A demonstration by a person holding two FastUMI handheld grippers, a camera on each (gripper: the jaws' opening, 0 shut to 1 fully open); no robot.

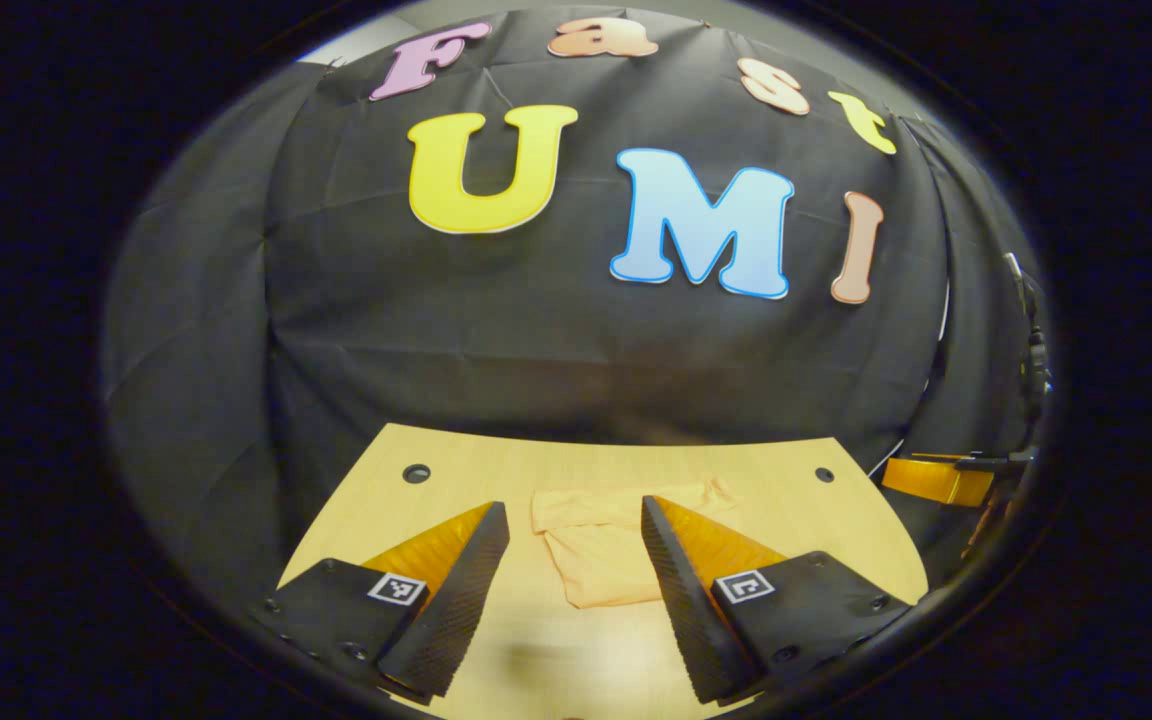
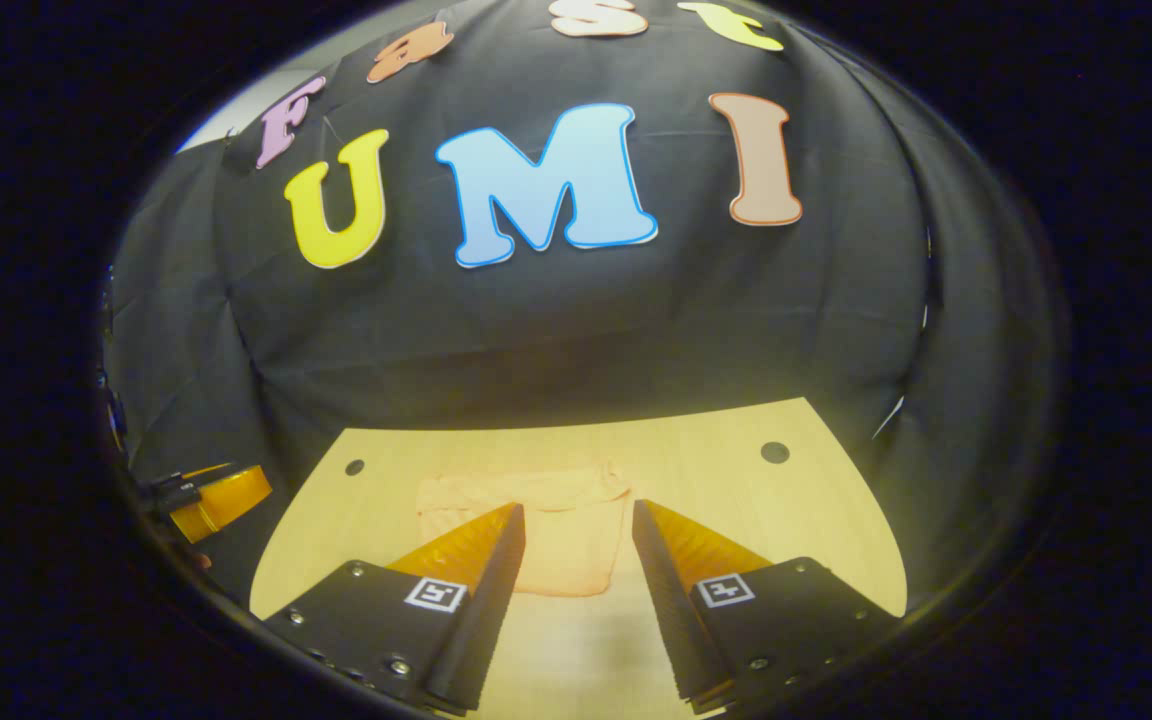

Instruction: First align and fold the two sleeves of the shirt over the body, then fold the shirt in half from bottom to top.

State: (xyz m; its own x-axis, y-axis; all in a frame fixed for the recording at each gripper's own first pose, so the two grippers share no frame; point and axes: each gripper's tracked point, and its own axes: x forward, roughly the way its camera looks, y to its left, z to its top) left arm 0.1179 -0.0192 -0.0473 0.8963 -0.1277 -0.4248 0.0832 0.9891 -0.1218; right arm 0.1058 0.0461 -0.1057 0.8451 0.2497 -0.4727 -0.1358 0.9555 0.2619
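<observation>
Evidently the left gripper (image 1: pixel 574 520) hovers spread wide, holding nothing; the right gripper (image 2: pixel 576 520) likewise. Ahead on the table (image 1: pixel 786 500) lies the shirt (image 1: pixel 601 560): light, limp cloth, probably best pinched at 2 hem corners.

The peach shirt (image 1: pixel 604 560) (image 2: pixel 556 545) lay flat in a small folded bundle mid-table, a bit rumpled along its far edge.

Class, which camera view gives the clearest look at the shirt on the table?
The left gripper view: the shirt lies open between the spread jaws, hem and top edge visible. In the right gripper view the shirt is paler, its left side partly hidden.
</observation>
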